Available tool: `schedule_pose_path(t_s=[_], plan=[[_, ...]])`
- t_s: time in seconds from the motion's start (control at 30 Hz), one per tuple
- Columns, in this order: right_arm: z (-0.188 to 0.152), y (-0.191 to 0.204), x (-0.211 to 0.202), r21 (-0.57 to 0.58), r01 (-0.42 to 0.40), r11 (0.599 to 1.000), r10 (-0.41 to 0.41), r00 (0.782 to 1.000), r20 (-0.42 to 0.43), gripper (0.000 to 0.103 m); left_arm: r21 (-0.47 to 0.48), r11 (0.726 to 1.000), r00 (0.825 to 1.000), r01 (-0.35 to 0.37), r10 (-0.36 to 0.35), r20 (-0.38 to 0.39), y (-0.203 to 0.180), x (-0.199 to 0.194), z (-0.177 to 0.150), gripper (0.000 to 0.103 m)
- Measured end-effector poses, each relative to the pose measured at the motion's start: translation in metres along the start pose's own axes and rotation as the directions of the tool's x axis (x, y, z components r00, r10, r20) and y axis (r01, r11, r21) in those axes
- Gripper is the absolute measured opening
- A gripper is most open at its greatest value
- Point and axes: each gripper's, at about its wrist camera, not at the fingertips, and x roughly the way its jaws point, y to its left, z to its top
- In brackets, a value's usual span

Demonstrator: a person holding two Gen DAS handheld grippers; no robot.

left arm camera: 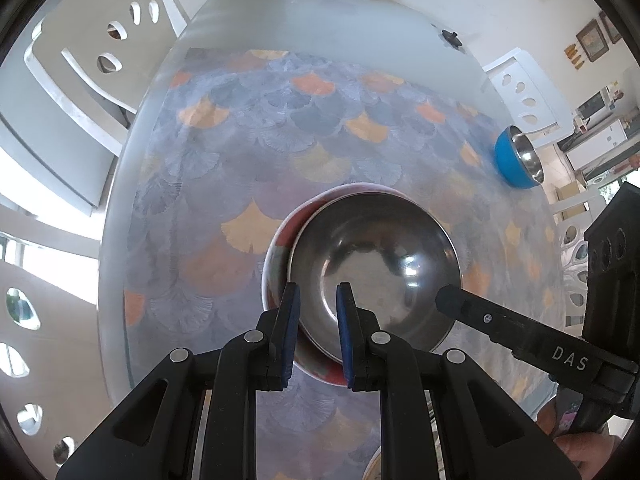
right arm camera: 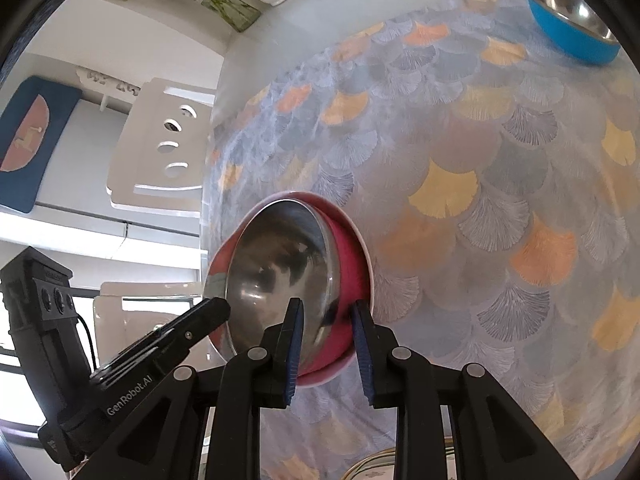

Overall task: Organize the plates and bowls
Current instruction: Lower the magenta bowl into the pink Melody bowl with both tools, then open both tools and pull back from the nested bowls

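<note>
Straddling the nested steel bowl's (left arm camera: 374,268) and red bowl's (right arm camera: 352,264) rims, both parted tools (left arm camera: 318,304) (right arm camera: 327,320).

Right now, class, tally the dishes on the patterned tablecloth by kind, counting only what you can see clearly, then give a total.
Steel bowl nested in the red one: 1
Red bowl: 1
Blue bowl with steel inside: 1
Plate, only its rim showing at the bottom edge: 1
Total: 4

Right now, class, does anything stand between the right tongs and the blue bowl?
Nothing visible does: between the right tongs and the blue bowl lies only bare patterned tablecloth.
</note>
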Motion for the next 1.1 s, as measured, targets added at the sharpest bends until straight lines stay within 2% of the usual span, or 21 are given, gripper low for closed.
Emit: schedule_pose_path(t_s=[0.5, 0.67, 0.77, 1.1], plan=[[-0.006, -0.009, 0.001, 0.037, -0.054, 0.998, 0.054, 0.998, -0.007, 0.025, -0.026, 1.0, 1.0, -0.001, 0.001, 0.012, 0.003, -0.013, -0.007, 0.017], [-0.009, -0.011, -0.002, 0.05, -0.095, 0.994, 0.096, 0.995, -0.009, 0.025, -0.011, 1.0, 1.0, -0.021, 0.021, -0.008, 0.0, -0.015, -0.011, 0.017], [-0.01, -0.011, -0.005, 0.059, -0.118, 0.991, 0.119, 0.993, -0.008, 0.025, -0.011, 0.999, 0.999, -0.036, 0.036, -0.015, -0.001, -0.016, -0.016, 0.022], [-0.015, -0.008, -0.022, 0.03, -0.186, 0.982, 0.186, 0.983, 0.003, 0.025, 0.006, 1.0, 0.999, -0.028, 0.028, -0.02, -0.015, -0.02, -0.027, 0.022]])
